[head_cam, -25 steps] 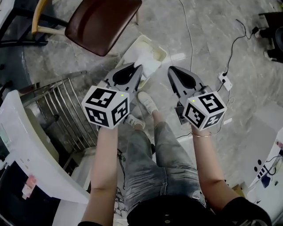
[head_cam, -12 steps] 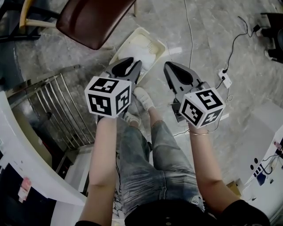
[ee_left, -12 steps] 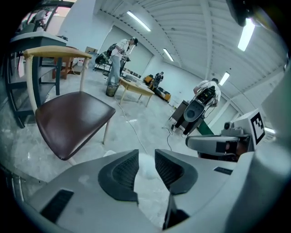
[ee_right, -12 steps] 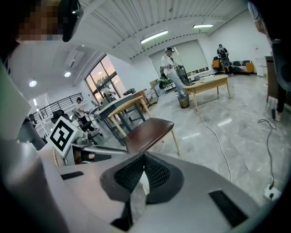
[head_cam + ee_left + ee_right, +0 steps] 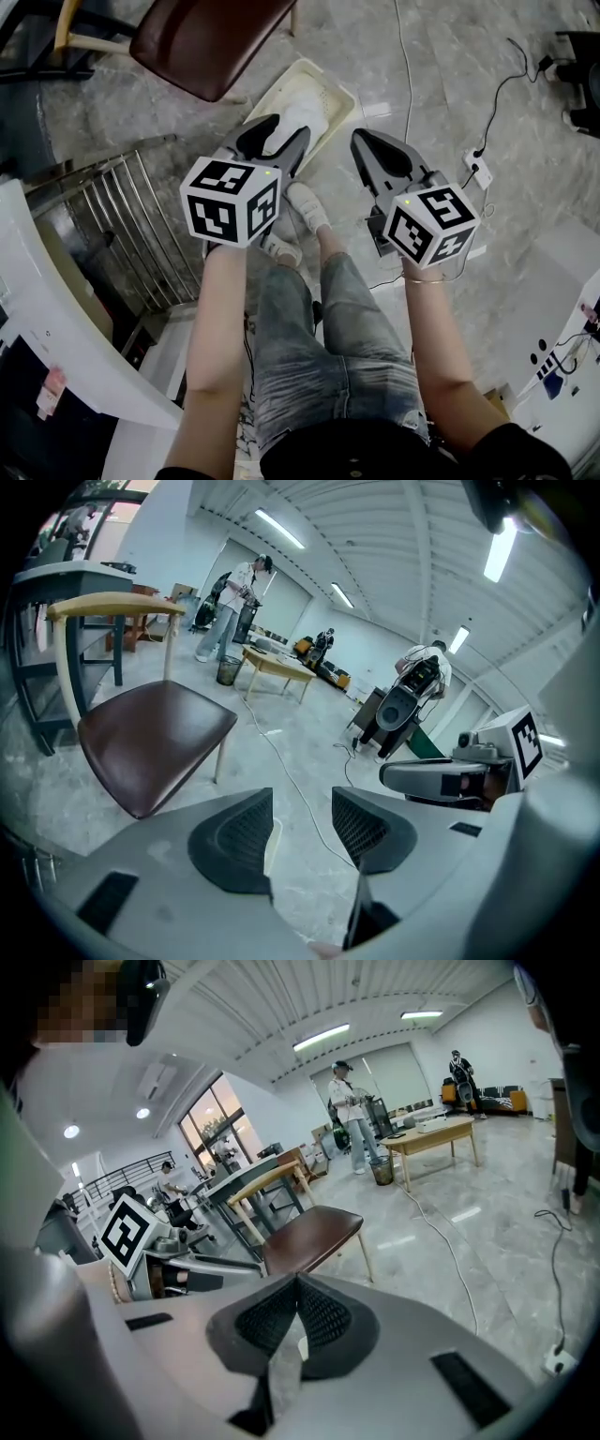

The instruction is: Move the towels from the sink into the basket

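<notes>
My left claw (image 5: 302, 803) hangs with its jaws apart and empty. My right claw (image 5: 298, 1283) has its jaws pressed together on nothing. Below lies the cream basket (image 5: 336, 92), a white towel (image 5: 309, 114) inside, near the brown chair (image 5: 206, 37).

Illumination is bright and even, from ceiling strip lights (image 5: 281, 529); the glossy floor (image 5: 487, 1232) shows pale glare. Both gripper views bend and darken at the edges, and the left gripper (image 5: 302, 803) body near the lens is soft.
</notes>
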A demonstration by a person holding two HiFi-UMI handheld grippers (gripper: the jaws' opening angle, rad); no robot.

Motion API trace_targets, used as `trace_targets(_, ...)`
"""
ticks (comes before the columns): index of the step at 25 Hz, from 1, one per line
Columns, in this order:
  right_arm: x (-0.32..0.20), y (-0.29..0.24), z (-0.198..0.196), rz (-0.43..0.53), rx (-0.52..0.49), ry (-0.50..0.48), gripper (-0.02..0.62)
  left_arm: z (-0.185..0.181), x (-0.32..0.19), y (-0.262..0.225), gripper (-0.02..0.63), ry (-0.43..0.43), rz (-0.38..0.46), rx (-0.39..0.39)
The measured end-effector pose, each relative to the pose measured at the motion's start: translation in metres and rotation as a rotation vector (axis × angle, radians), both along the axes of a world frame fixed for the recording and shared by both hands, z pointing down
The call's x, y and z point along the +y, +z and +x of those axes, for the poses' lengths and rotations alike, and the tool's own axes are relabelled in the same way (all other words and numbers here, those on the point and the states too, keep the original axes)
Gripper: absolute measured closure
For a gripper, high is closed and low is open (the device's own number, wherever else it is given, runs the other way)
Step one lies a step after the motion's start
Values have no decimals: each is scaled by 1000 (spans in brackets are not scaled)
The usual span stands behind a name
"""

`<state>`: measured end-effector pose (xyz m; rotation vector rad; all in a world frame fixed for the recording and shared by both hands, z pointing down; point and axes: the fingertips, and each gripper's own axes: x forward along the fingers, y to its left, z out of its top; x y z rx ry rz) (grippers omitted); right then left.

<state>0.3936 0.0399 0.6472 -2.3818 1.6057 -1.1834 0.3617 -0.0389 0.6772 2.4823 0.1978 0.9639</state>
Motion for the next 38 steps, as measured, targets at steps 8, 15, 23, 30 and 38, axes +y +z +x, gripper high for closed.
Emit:
trace_targets(8,-7,-25,0,10,24,-61,594,-6,-1,-33,430,-13,6,22)
trace_targets(15,-25,-59,-21,9,106,-226,594,-23,-11,-79,532,-63,34,106)
trace_targets(23,-54,-116,-78,12,250,-493,594,-73,-29,-150,591,-151,16,264)
trace_targets(30,-69,-170,-132,30,326,-671,594,-129,-44,-209,592,-186,56,340)
trace_targets(38,-87,-233,-176,85,364,-696,594,-189,-70,-272,593,-237,160,402)
